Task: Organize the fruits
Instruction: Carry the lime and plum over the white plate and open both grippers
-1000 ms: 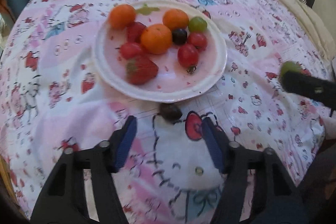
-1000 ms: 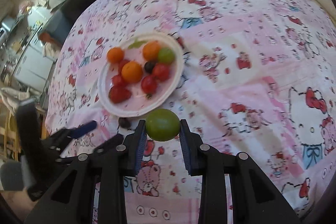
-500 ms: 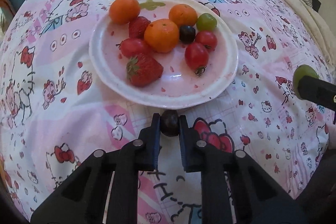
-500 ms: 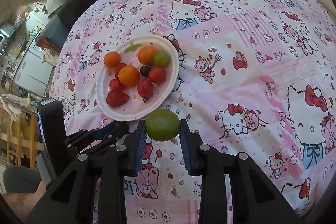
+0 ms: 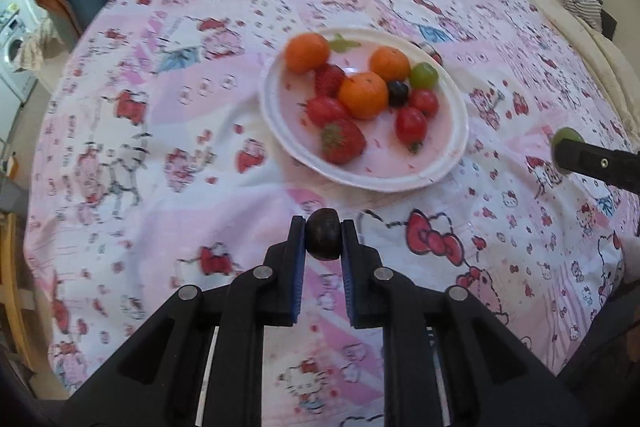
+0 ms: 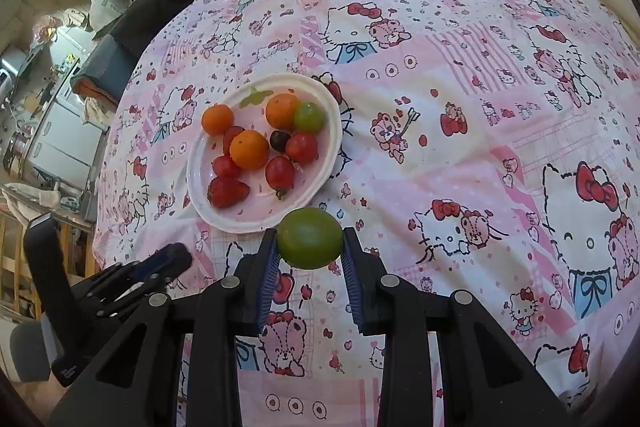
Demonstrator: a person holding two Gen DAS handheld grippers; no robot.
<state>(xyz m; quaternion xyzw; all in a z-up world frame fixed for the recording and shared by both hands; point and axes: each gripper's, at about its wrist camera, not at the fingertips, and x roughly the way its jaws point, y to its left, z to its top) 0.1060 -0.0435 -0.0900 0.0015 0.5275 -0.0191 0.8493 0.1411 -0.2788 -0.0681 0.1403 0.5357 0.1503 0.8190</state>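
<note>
Left claw (image 5: 323, 239): closed on a dark grape (image 5: 323, 239), held above the bedspread (image 5: 160, 155) just short of the plate's near rim.
Right claw (image 6: 309, 245): pinching a green lime (image 6: 309, 238), near the plate's edge.
Plate (image 6: 200, 203): white, holding oranges, strawberries, cherry tomatoes, a green grape (image 6: 309, 116).

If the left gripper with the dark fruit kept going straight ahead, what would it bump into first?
Probably the near rim of the white plate, just ahead of the left gripper and its dark fruit; height above the cloth is unclear.
</note>
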